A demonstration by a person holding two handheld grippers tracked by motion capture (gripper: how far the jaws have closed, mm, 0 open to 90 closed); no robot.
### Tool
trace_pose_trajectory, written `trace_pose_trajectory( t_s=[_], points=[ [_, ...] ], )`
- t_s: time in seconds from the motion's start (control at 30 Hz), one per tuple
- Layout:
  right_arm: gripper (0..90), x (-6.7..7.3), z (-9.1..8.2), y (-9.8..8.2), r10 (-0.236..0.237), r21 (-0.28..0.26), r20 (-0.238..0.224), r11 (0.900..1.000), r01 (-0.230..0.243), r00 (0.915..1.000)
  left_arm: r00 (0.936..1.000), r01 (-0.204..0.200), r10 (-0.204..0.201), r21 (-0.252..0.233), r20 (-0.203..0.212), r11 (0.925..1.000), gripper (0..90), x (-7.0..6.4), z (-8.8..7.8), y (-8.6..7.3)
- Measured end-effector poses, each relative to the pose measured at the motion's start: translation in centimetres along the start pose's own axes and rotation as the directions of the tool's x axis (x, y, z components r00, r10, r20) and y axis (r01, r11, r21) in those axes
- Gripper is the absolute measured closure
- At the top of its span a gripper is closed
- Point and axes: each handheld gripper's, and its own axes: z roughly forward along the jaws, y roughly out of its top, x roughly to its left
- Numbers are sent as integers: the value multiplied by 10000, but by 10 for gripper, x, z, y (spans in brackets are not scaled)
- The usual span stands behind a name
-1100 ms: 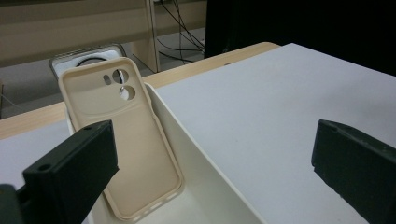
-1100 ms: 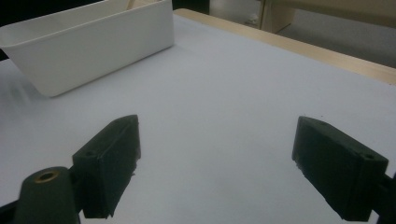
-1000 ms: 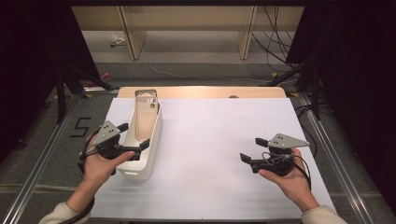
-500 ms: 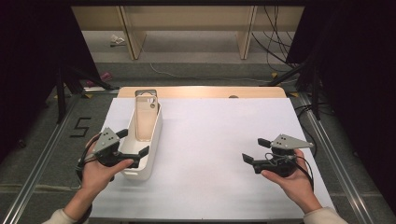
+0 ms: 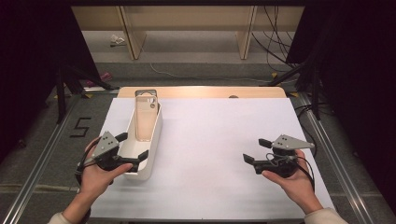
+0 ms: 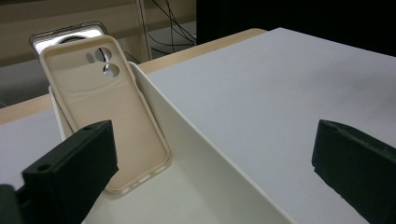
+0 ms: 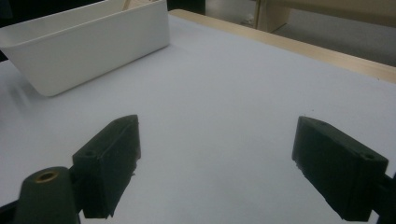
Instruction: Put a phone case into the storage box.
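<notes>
my jaws: black
my left gripper point(image 5: 132, 145) plate: grey
phone case point(image 6: 109, 116): beige
bin point(image 5: 155, 135): white
table sheet point(image 5: 224, 140): plain white, tan wood far edge

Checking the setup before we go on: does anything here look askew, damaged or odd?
Nothing looks damaged or spilled. The beige phone case leans tilted inside the white bin, its top poking above the far rim. The left gripper straddles the bin's right wall, jaws open.
</notes>
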Motion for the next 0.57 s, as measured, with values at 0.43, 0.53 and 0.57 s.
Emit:
trace_pose_trajectory(
  t_s=[0.43,0.53,0.57],
  points=[
    [161,0,1,0,-4,30,-54,10000,4,10000,9998,-187,187,112,-6,9998,0,-3,3,-3],
    [161,0,2,0,-13,57,-66,10000,14,10000,9999,-166,166,135,-4,9998,0,-3,3,-4],
    [161,0,2,0,-11,59,-71,10000,11,10000,9999,-167,167,135,-5,9998,0,-3,3,-4]
  ],
)
